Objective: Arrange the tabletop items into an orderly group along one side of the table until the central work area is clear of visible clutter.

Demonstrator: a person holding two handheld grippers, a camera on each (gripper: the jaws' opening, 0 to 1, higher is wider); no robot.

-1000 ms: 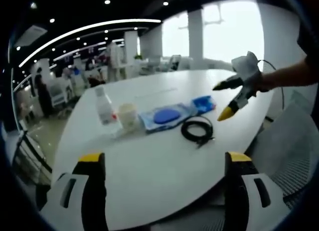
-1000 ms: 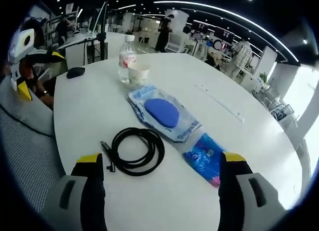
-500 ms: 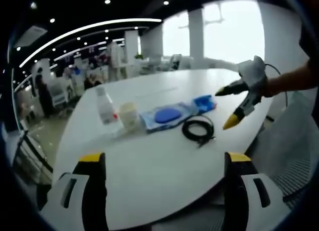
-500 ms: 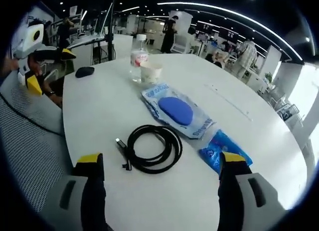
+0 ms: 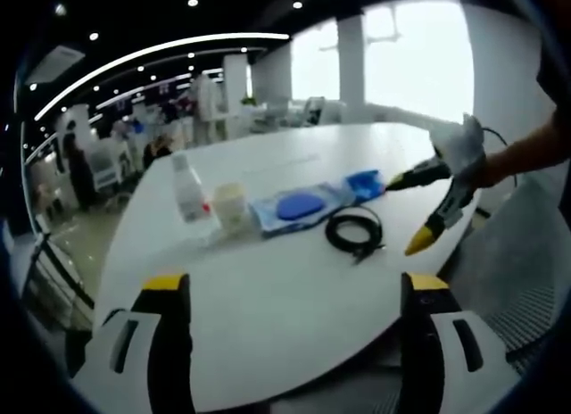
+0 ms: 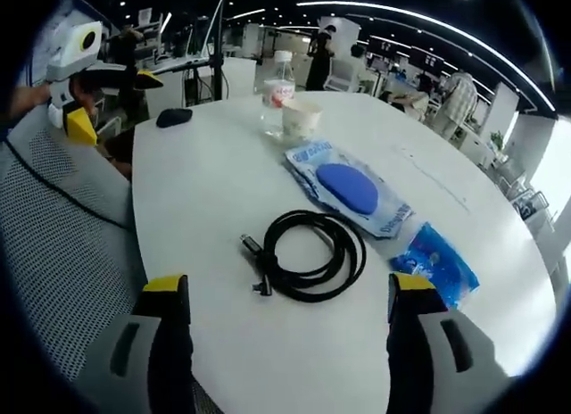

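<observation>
The white tabletop (image 6: 205,191) carries five items in a rough line, with a dark computer mouse (image 6: 173,117) apart near its far-left edge in the right gripper view.

In order of size:
- Clear packet holding a blue oval pad (image 6: 350,187) – long axis along the line, pointing away from the right tongs.
- Coiled black cable (image 6: 312,253) – flat on the tabletop, its plug end trailing to the left of the coil in the right gripper view.
- Plastic water bottle (image 6: 278,79) – upright, at the far end of the line.
- Blue foil packet (image 6: 437,273) – just beside the near end of the pad packet.
- Paper cup (image 6: 302,120) – upright, just beside the bottle.

The right tongs (image 6: 285,329) are spread and hold nothing; the cable lies directly ahead, between the two jaws' lines of travel, and is the nearest item. The left tongs (image 5: 290,329) are also spread and empty, and stand back over the near edge of the tabletop, well apart from every item.

Judgement: the right tongs are better placed for the cable; nothing appears grouped along a side yet.
</observation>
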